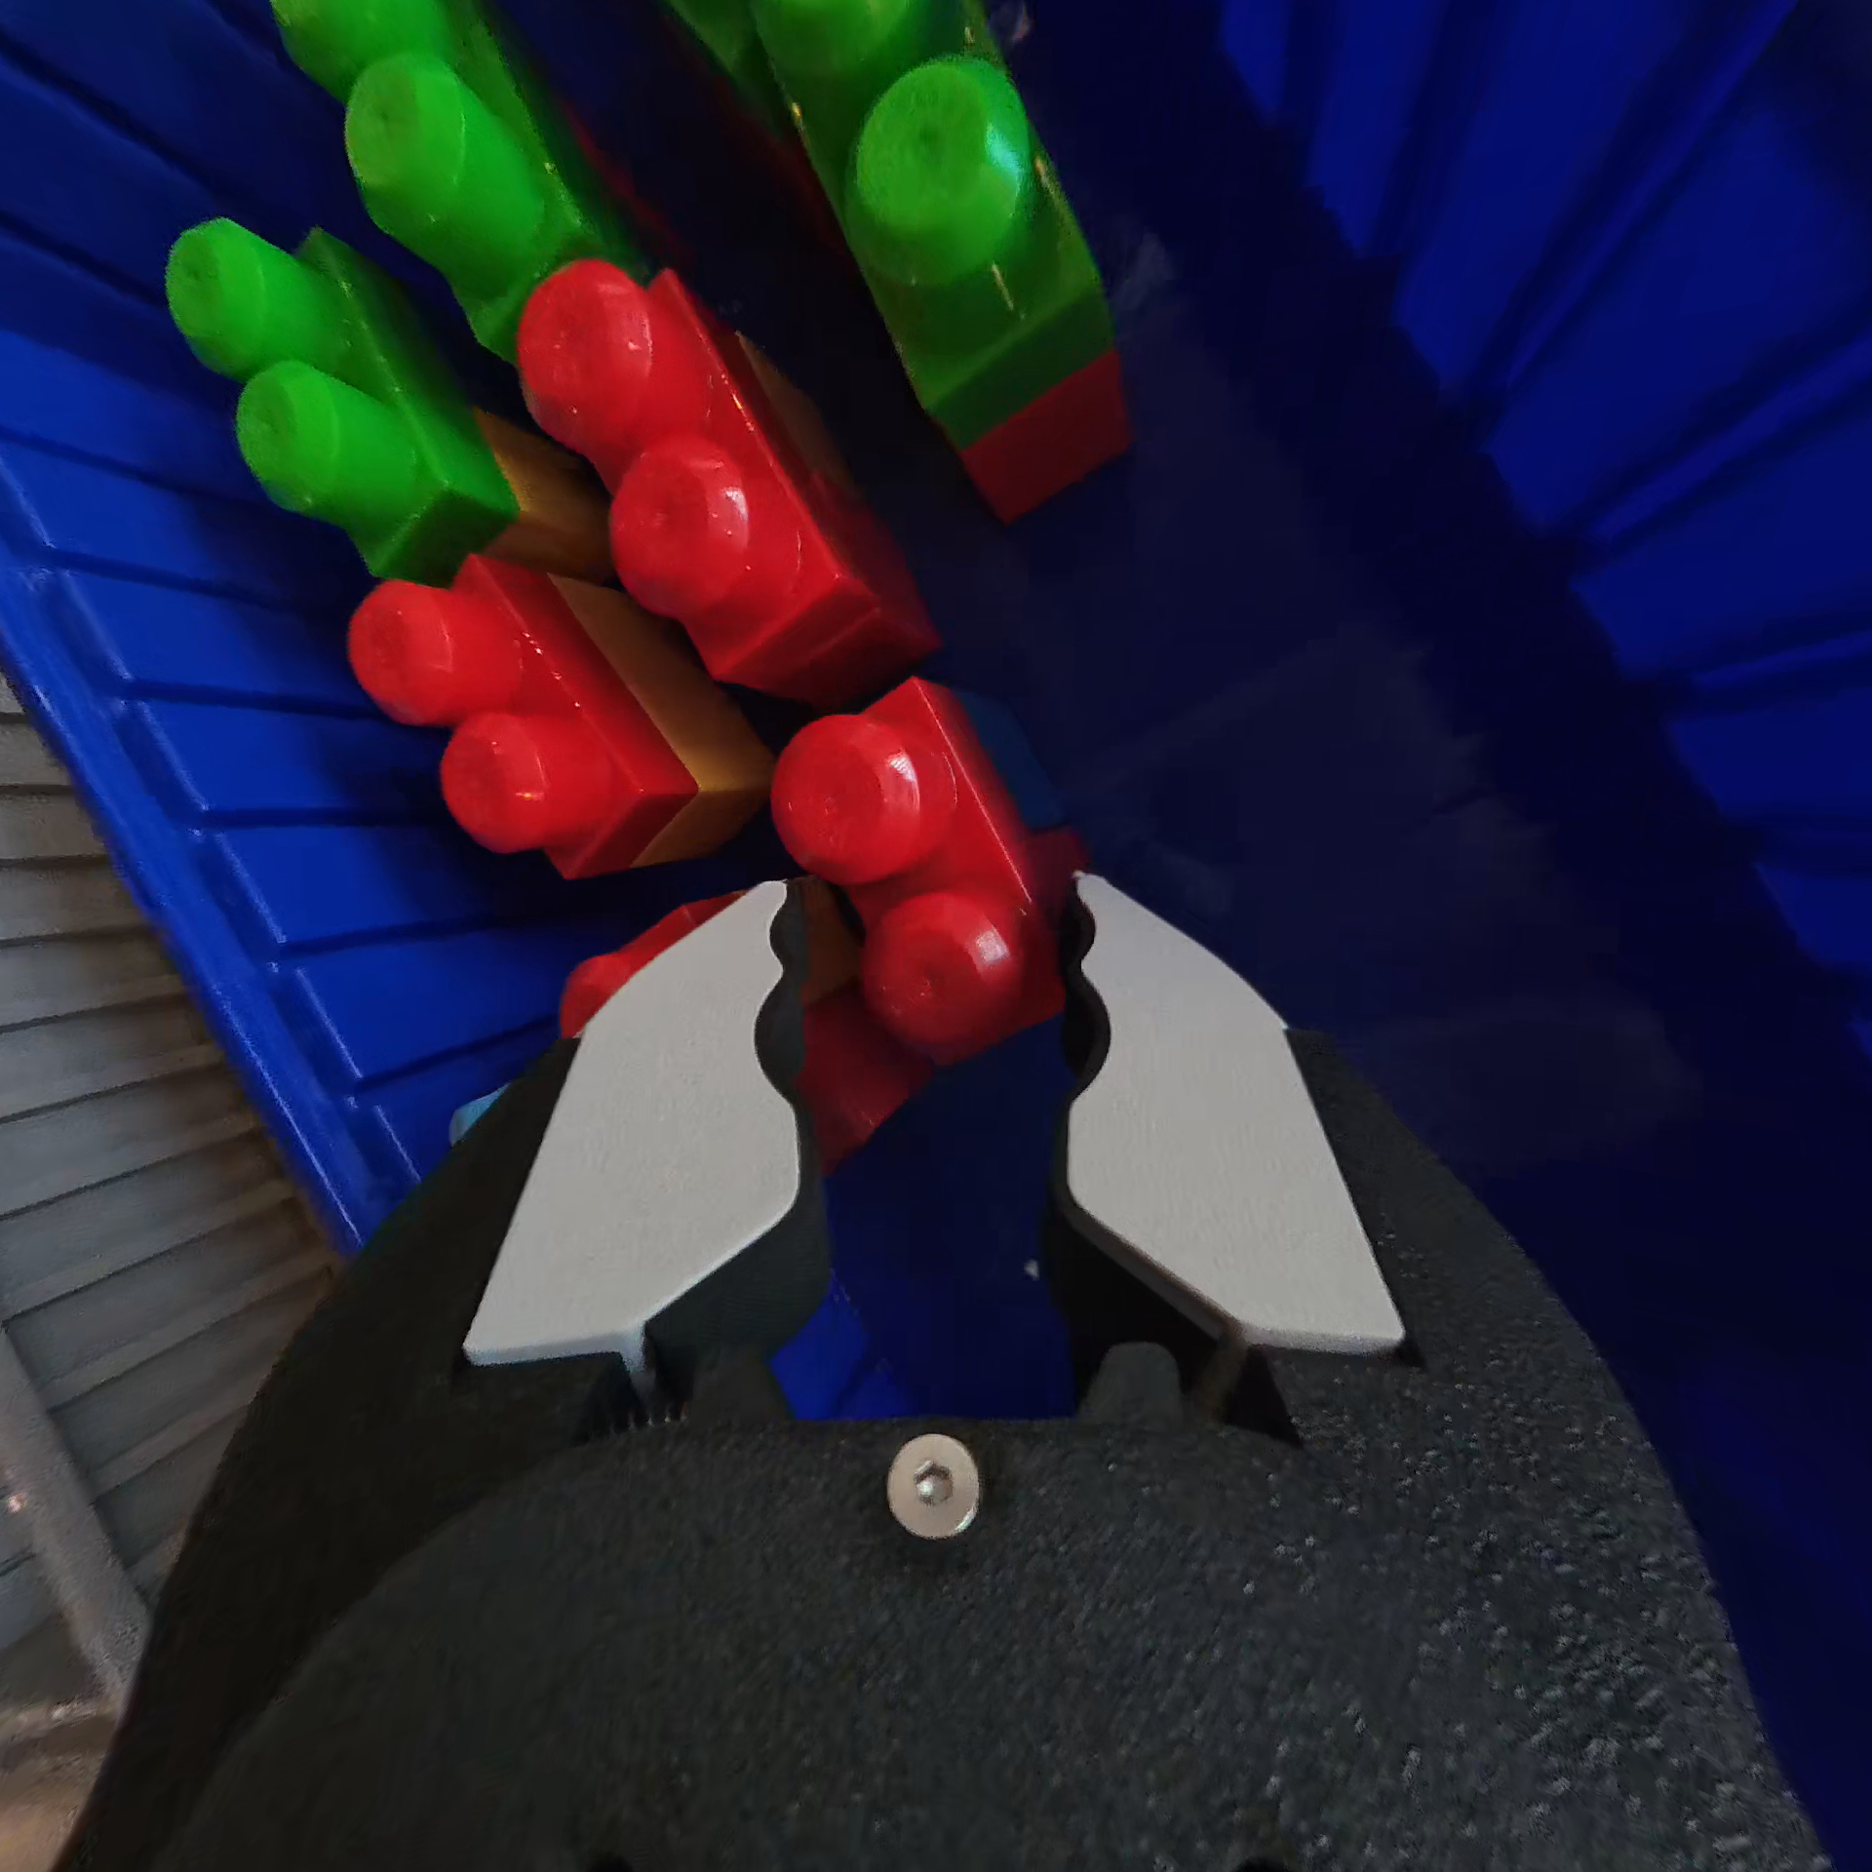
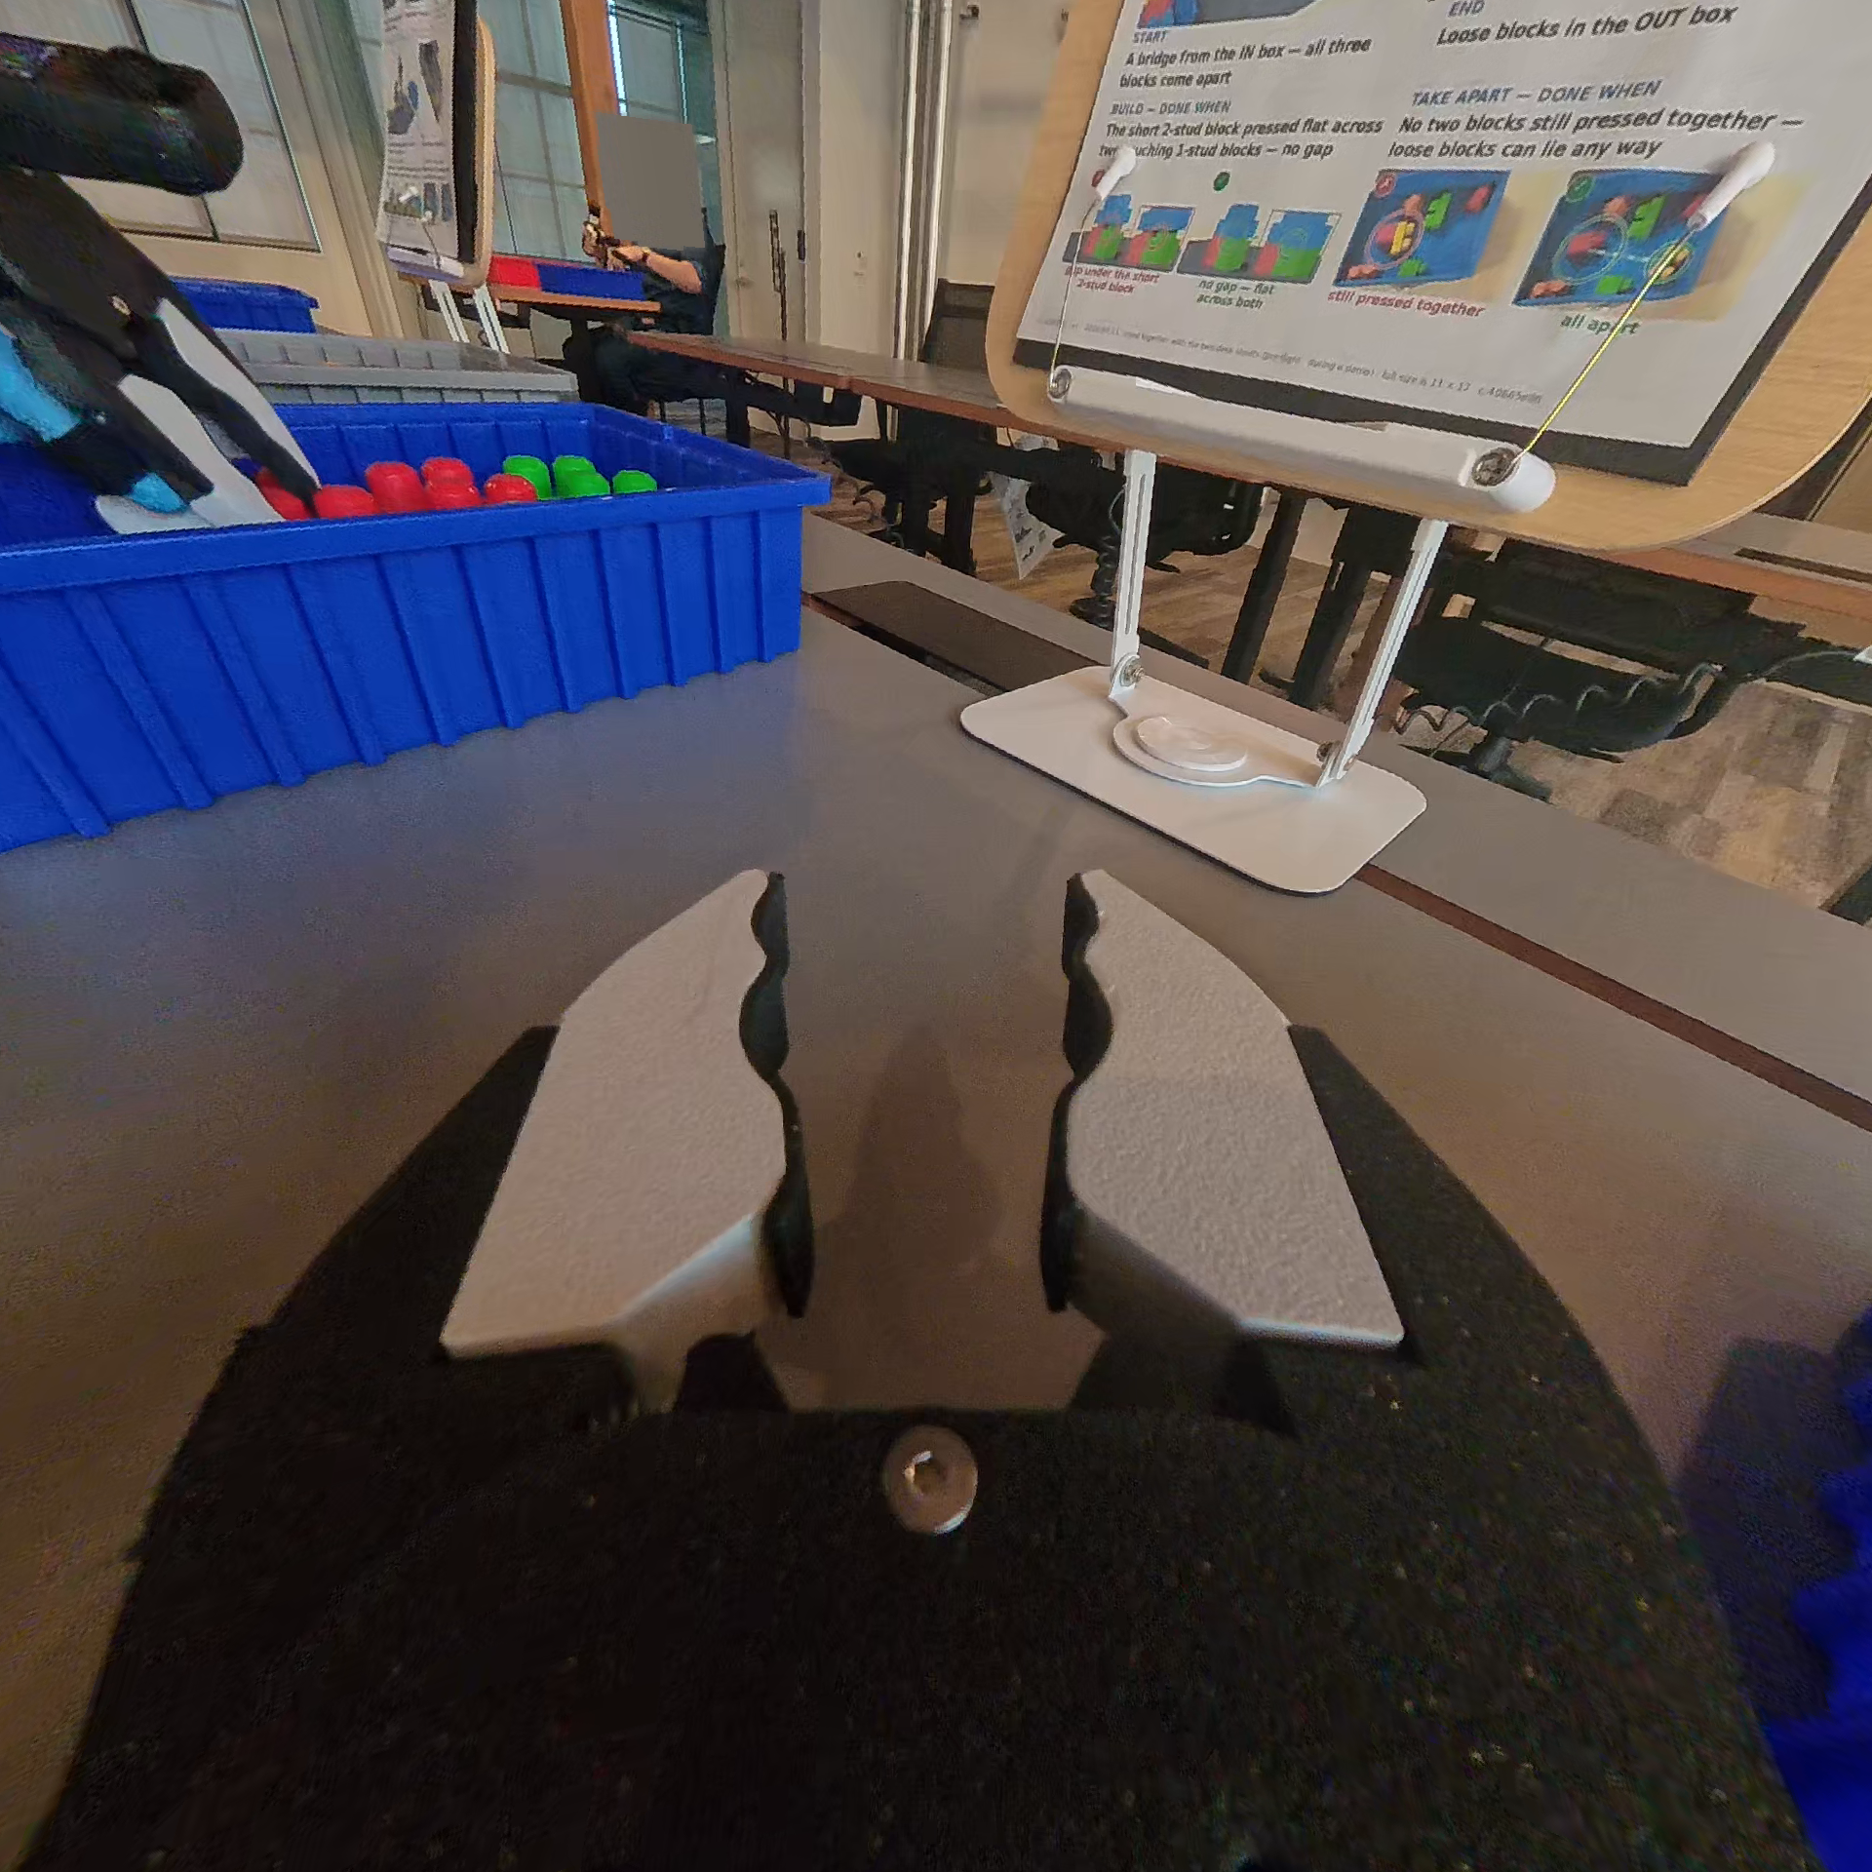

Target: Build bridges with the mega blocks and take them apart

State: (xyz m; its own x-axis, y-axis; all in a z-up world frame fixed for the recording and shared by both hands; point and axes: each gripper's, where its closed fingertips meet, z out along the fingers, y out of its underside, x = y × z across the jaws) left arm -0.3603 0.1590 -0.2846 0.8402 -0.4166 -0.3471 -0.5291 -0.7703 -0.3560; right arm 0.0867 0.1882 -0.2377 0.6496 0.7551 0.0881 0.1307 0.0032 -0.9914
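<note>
Blue ribbed plastic bin (image 1: 1519, 709): fills the left wrist view, blocks bunched upper left.
Left gripper (image 1: 930, 891): inside the bin, grey fingers either side of a red two-stud plastic block (image 1: 912, 861) at frame centre; contact on its sides cannot be told.
Green stud blocks (image 1: 952, 203): top of frame, some seated on red or yellow ones.
Right gripper (image 2: 922, 891): right wrist view, low centre, jaws apart, empty, over grey tabletop (image 2: 608, 831).
Bin, same view: upper left.
White stand with instruction sheet (image 2: 1195, 770): upper right.

Left wrist view peering close down into the blue bin (image 1: 253, 770); right wrist view facing low across the table (image 2: 709, 790), sharing that bin (image 2: 405, 628) upper left.
</note>
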